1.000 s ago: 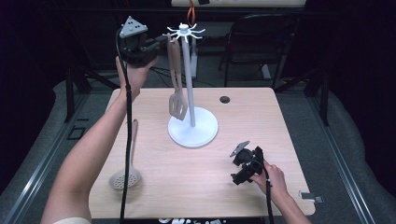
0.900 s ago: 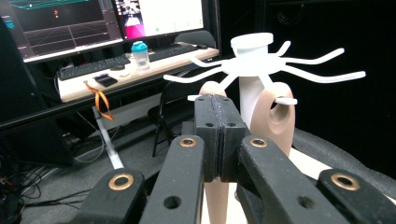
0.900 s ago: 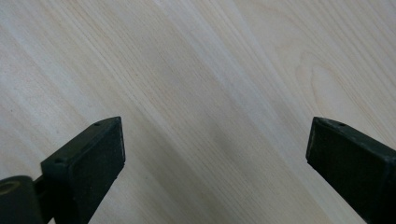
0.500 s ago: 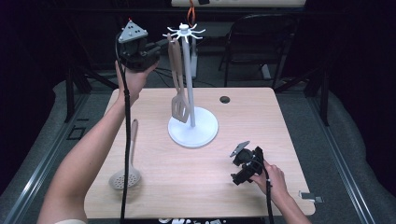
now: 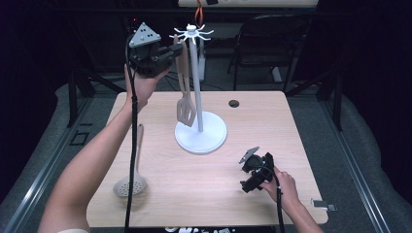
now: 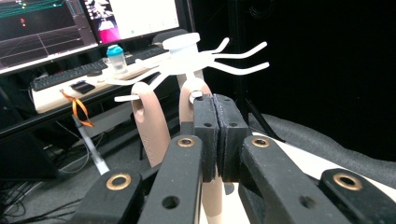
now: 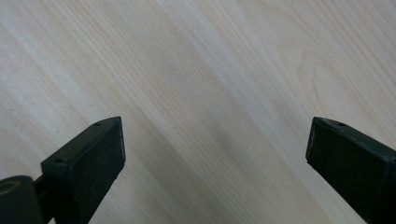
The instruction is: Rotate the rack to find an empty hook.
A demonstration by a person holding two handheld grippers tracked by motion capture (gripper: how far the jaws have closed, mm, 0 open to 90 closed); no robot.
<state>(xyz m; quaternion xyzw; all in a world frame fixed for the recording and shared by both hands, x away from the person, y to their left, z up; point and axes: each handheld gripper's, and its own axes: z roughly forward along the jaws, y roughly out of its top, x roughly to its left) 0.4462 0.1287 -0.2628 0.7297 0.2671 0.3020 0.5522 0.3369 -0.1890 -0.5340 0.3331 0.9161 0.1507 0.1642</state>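
A white utensil stand [image 5: 200, 136] rises mid-table, with a ring of hooks [image 6: 187, 58] at its top. A beige slotted spatula [image 5: 186, 109] hangs from it, its holed handle [image 6: 191, 93] on a hook. A second beige handle [image 6: 149, 130] hangs just to the left. My left gripper [image 5: 171, 50] is raised beside the hook ring. Its pads [image 6: 205, 135] meet, nothing shows between them, and the spatula handle runs just behind. My right gripper [image 5: 248, 170] rests open on the table's right front, over bare wood [image 7: 215, 93]. A beige skimmer [image 5: 130, 184] lies at the left front.
A small black grommet [image 5: 234, 103] sits in the table's far right part. A dark chair [image 5: 272, 39] stands behind the table. Monitors and a keyboard shelf [image 6: 70, 79] lie beyond the stand. A small metal clip [image 5: 323, 205] lies at the table's right front corner.
My left gripper has shifted right, closer to the hook ring. The spatula's blade has swung slightly right and lower. The right gripper has stayed put.
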